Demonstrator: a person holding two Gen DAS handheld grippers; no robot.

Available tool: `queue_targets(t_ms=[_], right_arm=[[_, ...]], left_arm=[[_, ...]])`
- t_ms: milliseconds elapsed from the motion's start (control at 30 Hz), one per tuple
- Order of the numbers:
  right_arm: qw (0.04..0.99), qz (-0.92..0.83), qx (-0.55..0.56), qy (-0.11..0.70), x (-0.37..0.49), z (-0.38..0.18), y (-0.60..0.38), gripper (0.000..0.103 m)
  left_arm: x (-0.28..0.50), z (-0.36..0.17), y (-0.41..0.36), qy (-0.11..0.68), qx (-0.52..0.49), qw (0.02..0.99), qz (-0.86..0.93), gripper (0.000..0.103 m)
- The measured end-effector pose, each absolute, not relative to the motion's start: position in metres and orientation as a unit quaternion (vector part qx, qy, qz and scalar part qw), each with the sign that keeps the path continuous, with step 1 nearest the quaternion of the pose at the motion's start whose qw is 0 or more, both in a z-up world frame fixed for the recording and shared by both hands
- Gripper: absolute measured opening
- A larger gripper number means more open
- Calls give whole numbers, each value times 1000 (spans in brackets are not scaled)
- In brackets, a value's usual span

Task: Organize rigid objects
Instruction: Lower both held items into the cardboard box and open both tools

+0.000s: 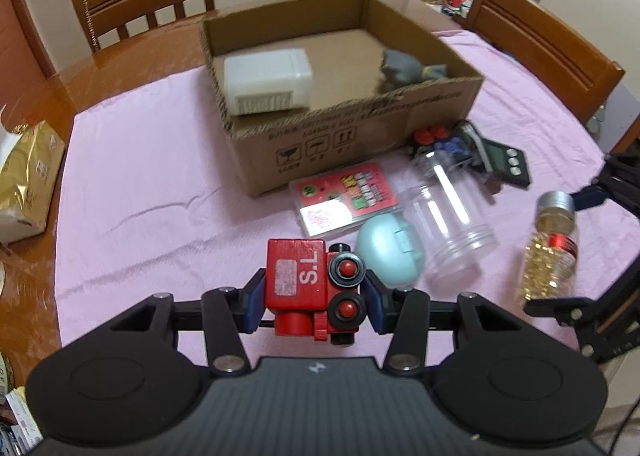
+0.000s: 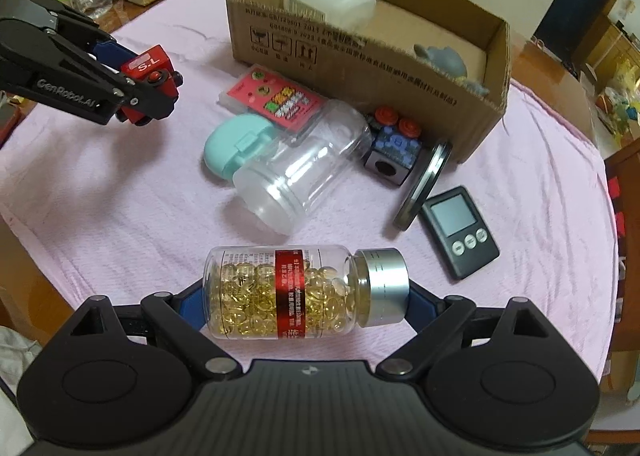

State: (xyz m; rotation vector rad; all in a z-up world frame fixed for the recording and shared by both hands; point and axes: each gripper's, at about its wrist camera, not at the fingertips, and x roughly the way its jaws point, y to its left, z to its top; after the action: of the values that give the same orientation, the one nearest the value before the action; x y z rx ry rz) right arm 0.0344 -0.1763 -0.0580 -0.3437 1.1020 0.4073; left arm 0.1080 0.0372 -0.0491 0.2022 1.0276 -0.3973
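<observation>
A: Our left gripper's (image 1: 316,296) jaws pinched the red wooden toy train engine (image 1: 312,288) by its flanks, the flat sides giving a firm seat.

B: And our right gripper's (image 2: 306,298) jaws clamped the clear bottle of golden capsules with a silver cap (image 2: 304,292) end to end, base against one jaw, cap against the other. Both hung above the pink-clothed counter (image 2: 120,184).

A: Because we likely meant them for the open brown cardboard box (image 1: 360,144) beyond, where a white plastic block (image 1: 266,80) already lay.
</observation>
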Motion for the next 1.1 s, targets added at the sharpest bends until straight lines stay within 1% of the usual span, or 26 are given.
queue_targets(t_ms=[200,467,600,733,767,800,833,867,900,933,967,1100], right_arm=[[830,209,-149,496,50,-29,-184,96],[856,208,-153,449,87,4,-191,96],[865,206,-160,430,107,17,-192,96],[870,204,-164,418,126,25,-193,96],[871,203,-166,415,131,26,-193,96],[872,203,-166,413,135,27,-193,96],[873,202,-165,412,140,28,-193,96],[874,202,-164,411,145,29,-194,96],[874,202,-162,410,149,30,-194,96],[875,202,-161,410,152,30,-194,96],[875,203,-160,409,157,31,-195,96],[875,204,-155,410,171,31,-194,96]], left_arm=[[112,-22,32,481,99,846,-207,48],[149,16,15,432,100,872,-206,48],[180,22,3,419,98,881,-197,48],[211,15,-6,419,89,886,-177,48],[215,12,-6,417,86,889,-169,50],[219,10,-6,413,82,893,-161,55],[222,9,-6,414,78,894,-153,68],[223,9,-5,412,76,896,-147,77],[221,9,-5,408,73,899,-143,81],[220,9,-4,405,70,901,-140,90],[218,9,-3,403,68,902,-136,97],[210,11,5,407,57,903,-122,98]])
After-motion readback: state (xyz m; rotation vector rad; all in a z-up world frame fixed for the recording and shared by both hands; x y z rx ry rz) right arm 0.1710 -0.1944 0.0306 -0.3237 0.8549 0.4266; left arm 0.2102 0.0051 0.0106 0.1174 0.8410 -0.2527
